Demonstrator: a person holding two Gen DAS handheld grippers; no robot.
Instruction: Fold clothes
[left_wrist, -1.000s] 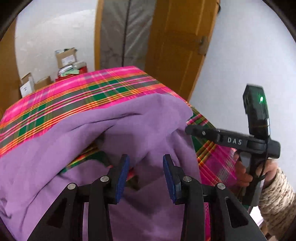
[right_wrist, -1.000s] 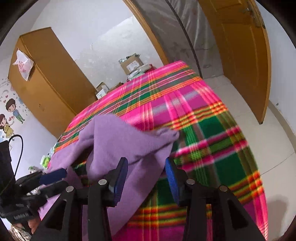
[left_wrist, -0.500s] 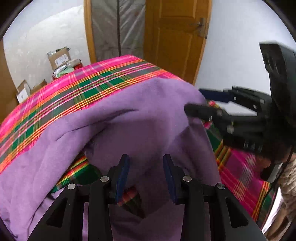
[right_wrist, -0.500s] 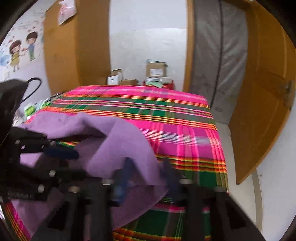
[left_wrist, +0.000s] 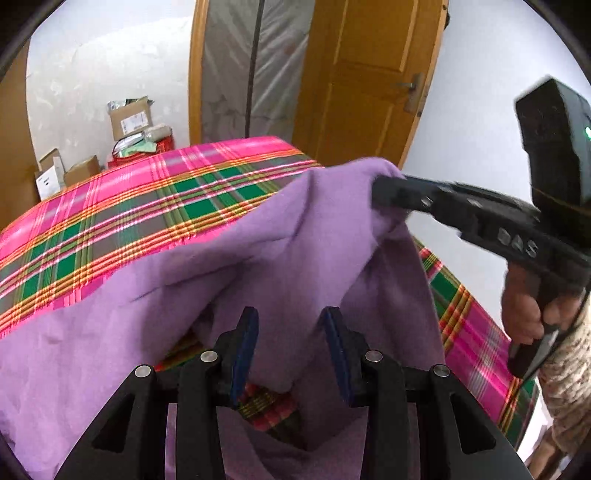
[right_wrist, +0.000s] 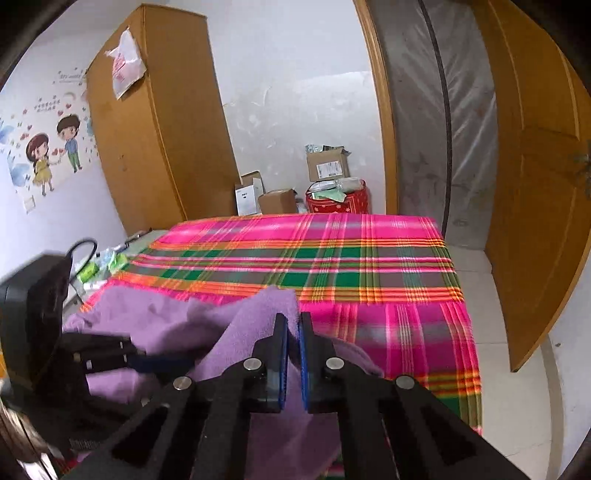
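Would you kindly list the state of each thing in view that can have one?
Purple garment: partly lifted off the bed, bunched.
Right gripper: shut on the purple garment's edge.
Left gripper: open, cloth between its fingers, not pinched.
Plaid bedspread: spread flat.
Door: open.

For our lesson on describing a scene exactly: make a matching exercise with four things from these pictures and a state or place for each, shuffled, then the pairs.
Things:
1 right gripper
2 left gripper
3 purple garment
4 cardboard boxes

States:
A fingers apart, gripping nothing
B on the floor beyond the bed
C shut on purple fabric
D lying on the plaid bedcover, one edge lifted

Pairs: 1-C, 2-A, 3-D, 4-B
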